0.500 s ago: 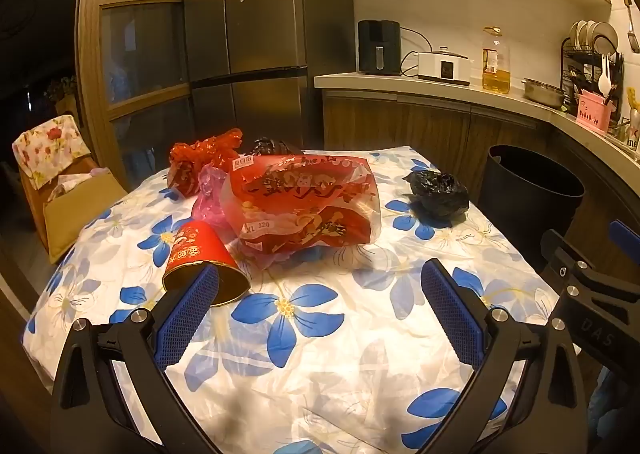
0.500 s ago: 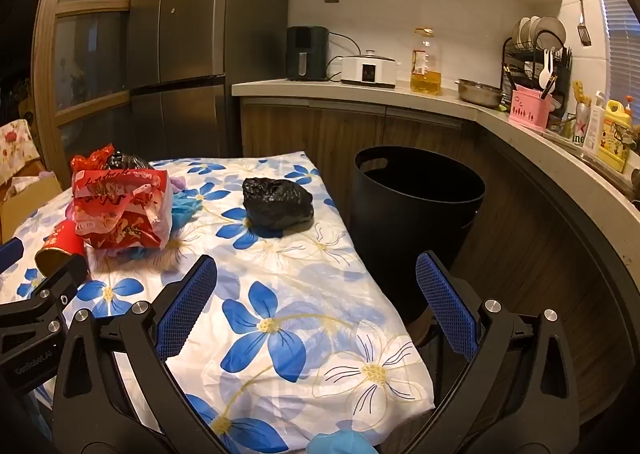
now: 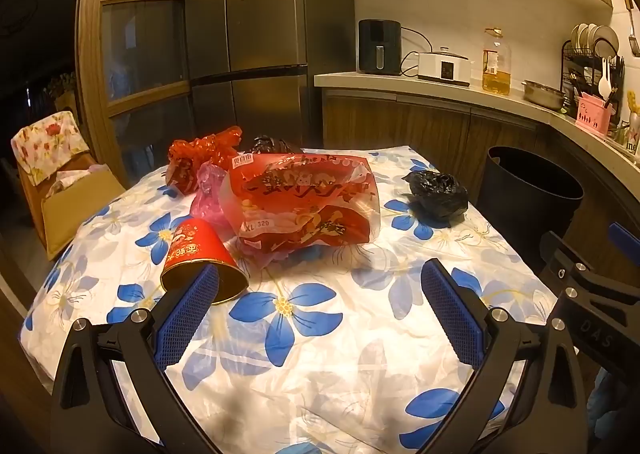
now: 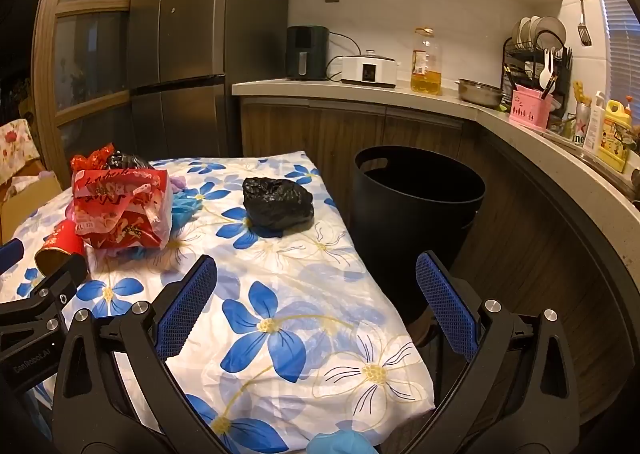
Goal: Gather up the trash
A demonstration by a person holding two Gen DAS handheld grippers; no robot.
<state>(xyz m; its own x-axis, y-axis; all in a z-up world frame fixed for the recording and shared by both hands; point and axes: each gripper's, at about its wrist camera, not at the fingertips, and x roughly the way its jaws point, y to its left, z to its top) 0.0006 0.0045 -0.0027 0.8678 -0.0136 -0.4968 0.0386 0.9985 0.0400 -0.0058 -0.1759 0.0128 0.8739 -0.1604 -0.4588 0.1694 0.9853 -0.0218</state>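
Glossy flower-print counter (image 3: 320, 338), round black matte bin (image 4: 416, 205) beside it, crinkled red plastic bag (image 3: 304, 201), crumpled black bag (image 4: 278, 202), tipped red paper cup (image 3: 200, 258) half-hidden by left tool (image 3: 320, 306), right tool (image 4: 316, 302), both spread empty.

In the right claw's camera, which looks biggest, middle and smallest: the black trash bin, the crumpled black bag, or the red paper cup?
1. Round black plastic trash bin, largest.
2. Crumpled black plastic bag.
3. Red paper cup, smallest, though the other claw partly hides it.
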